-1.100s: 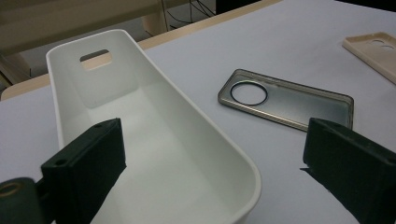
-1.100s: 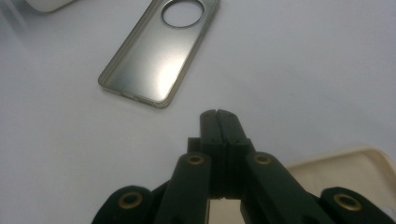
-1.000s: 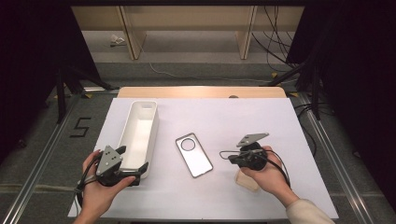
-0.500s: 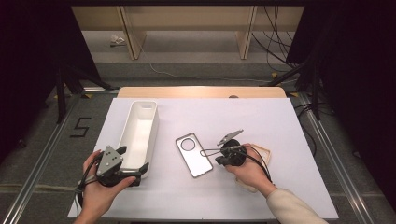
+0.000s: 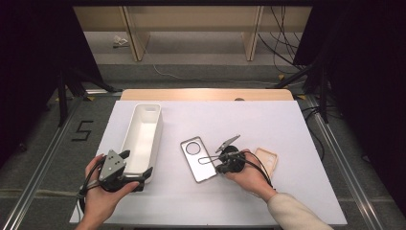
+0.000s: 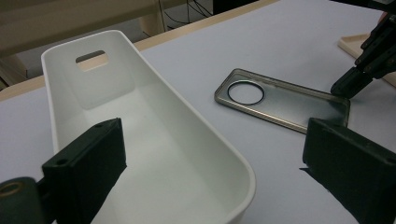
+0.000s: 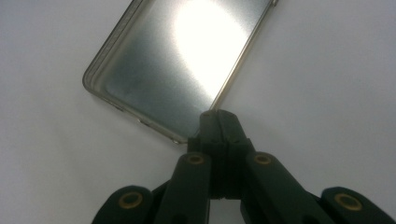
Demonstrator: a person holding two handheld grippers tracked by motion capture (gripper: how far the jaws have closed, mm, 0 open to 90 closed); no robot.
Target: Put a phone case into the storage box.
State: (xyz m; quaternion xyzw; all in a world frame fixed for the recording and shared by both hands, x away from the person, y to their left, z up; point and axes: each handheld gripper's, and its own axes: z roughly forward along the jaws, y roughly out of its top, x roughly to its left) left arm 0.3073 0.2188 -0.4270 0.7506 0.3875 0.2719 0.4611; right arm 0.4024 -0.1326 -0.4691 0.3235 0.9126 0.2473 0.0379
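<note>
Left gripper view: white bin (image 6: 154, 154) empty (L fingers (image 6: 86, 175) wide); R fingers (image 7: 218, 135) pinched together at phone case (image 7: 177, 70) edge.

Looking like a lab or data-recording room, not a home. A desk (image 5: 287, 124) with a plain white cover is sitting inside a metal rail frame (image 5: 38, 172) on grey carpet floor (image 5: 354, 158). Black curtains (image 5: 33, 57) are hanging on both sides (blocking off the surroundings). A black number 5 (image 5: 82, 130) is taped on the floor, marking the station. Loose cables (image 5: 282, 38) are trailing behind the desk, and tripod legs (image 5: 72, 84) are standing at the edges. Bare wooden shelving (image 5: 191, 19) is running along the back.
</note>
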